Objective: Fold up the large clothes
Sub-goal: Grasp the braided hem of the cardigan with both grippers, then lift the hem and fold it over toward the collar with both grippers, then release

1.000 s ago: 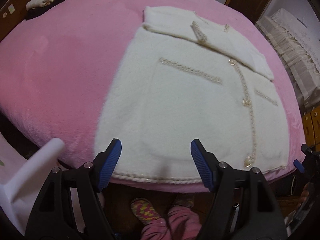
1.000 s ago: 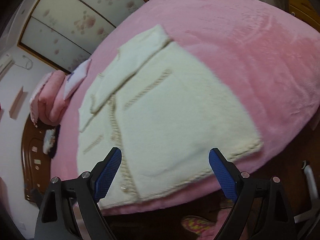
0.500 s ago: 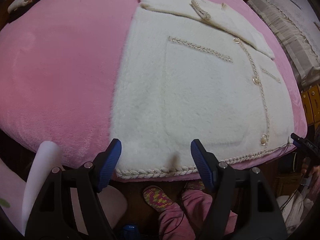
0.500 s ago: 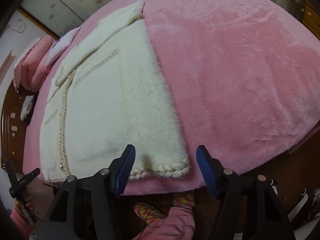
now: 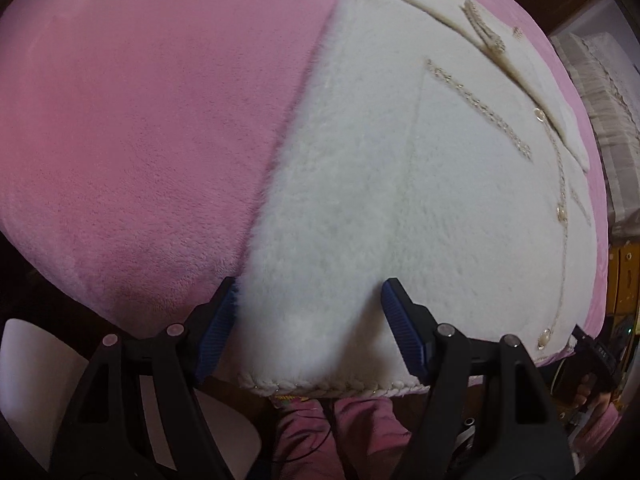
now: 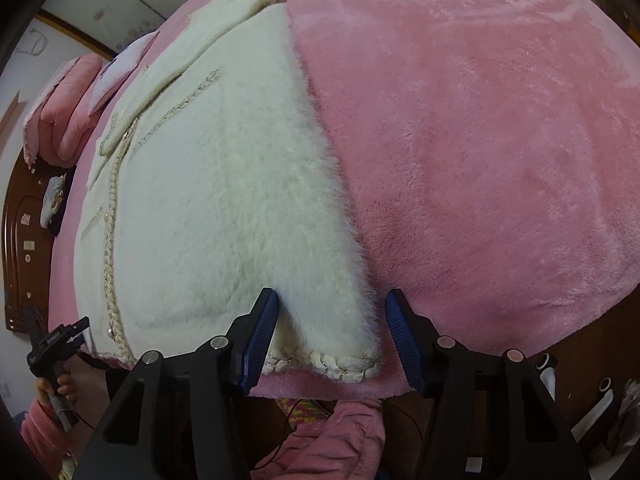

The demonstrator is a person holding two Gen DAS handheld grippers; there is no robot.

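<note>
Left gripper (image 5: 308,332): jaws parted, astride the white fluffy coat's (image 5: 400,200) near hem corner, pads not yet pressing. Right gripper (image 6: 330,336): jaws closing around the opposite hem corner. Coat lay flat on pink bedspread (image 6: 480,140); pillows (image 6: 68,120) beyond its collar.

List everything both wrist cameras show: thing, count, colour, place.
fluffy coat: one, cream, flat on the bed, hem at the near edge
blanket: one, pink, covering the bed
pillows: pink and white, far end
headboard: one, dark wood, far end
person's trousers: pink, below the bed edge
left gripper: one, black with blue fingers, open over one hem corner
right gripper: one, same colours, jaws closing around the other corner
</note>
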